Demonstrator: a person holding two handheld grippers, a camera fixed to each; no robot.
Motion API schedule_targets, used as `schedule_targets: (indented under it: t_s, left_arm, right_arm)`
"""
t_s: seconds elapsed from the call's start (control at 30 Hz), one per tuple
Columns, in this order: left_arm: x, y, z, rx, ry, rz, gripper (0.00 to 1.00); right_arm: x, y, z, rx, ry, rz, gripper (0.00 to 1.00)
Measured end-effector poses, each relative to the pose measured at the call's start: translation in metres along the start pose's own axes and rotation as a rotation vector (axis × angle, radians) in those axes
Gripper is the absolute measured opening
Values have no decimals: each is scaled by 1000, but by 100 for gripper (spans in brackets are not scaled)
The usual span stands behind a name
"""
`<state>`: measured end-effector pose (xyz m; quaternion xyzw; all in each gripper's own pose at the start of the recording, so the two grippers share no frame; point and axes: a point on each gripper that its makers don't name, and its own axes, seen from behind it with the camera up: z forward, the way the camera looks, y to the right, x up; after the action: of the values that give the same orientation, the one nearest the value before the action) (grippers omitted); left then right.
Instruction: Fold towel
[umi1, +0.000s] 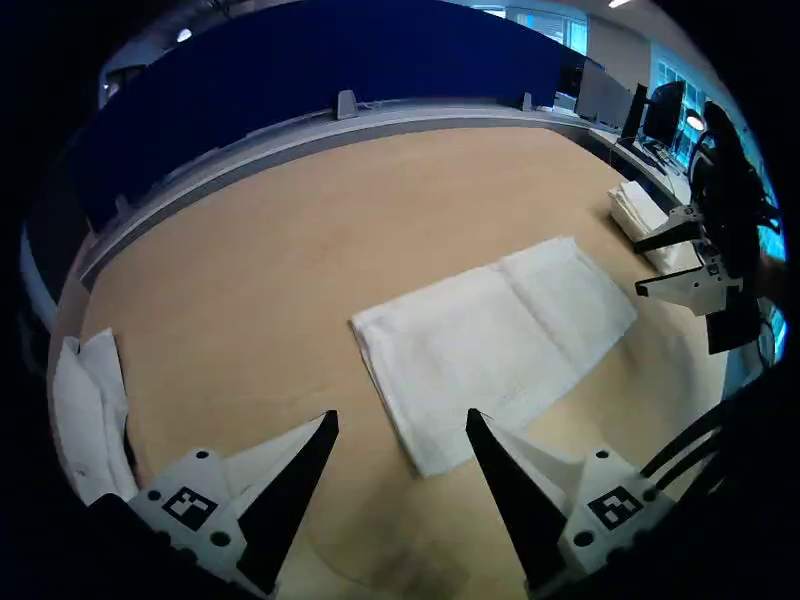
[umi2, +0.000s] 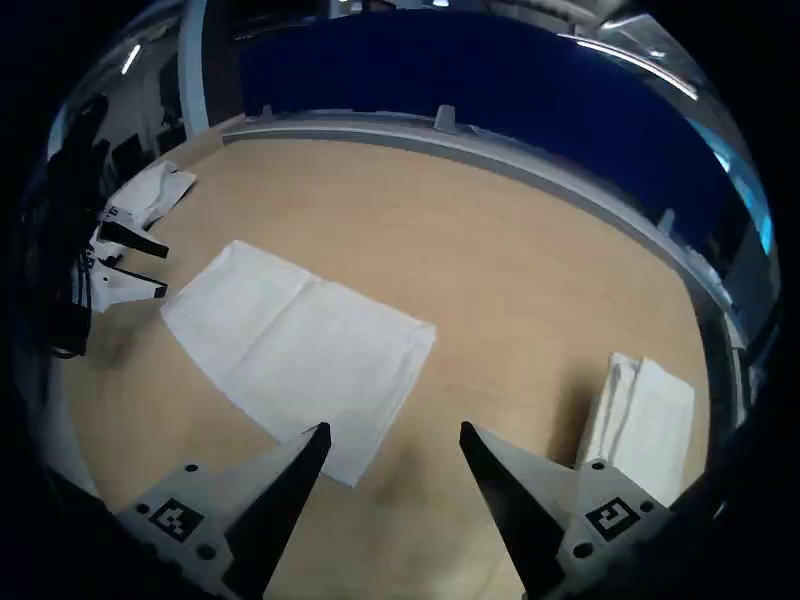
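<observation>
table (umi1: 300, 250): light wood | partition (umi1: 300, 70): dark blue, behind | monitors (umi1: 663, 108): far corner | ceiling light (umi2: 131, 58): lit

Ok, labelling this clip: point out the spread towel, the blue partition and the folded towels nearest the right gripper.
spread towel (umi1: 495, 345), left gripper view, middle.
blue partition (umi2: 480, 80), right gripper view, mid-panel.
folded towels (umi2: 648, 420), right gripper view, top face.

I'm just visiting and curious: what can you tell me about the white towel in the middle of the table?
The towel is white, soft-looking cloth. It lies flat on the wooden table as a long rectangle, with a crease across its middle and edges that look layered, as if already folded. Only the table touches it: the left gripper and right gripper are open and clear of it.
</observation>
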<state>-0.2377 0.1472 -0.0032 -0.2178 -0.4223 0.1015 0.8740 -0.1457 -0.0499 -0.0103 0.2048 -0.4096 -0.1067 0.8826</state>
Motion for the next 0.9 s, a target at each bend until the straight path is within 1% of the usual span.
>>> schedule_targets:
  t_s: [0.2, 0.37, 0.47, 0.67, 0.77, 0.9]
  left_arm:
    - [-18, 7, -12, 1, -8, -20, 95]
    - [-28, 11, -16, -2, -12, -38, 95]
    - [-30, 10, -18, 4, -8, -43, 95]
    - [-33, 9, -26, 19, 3, -59, 95]
    - [-38, 5, -32, 36, 5, -70, 95]
    - [-49, 1, -43, 56, 1, -91, 95]
  right_arm:
    - [-14, -1, -16, -8, -3, 18, 100]
    - [-20, -1, -21, -9, -4, 29, 100]
    - [-19, -3, -21, -2, -1, 25, 100]
    - [-18, -10, -20, 18, -1, -6, 100]
    - [-18, -15, -19, 35, -5, -26, 100]
    - [-20, -21, -16, 53, -18, -50, 100]
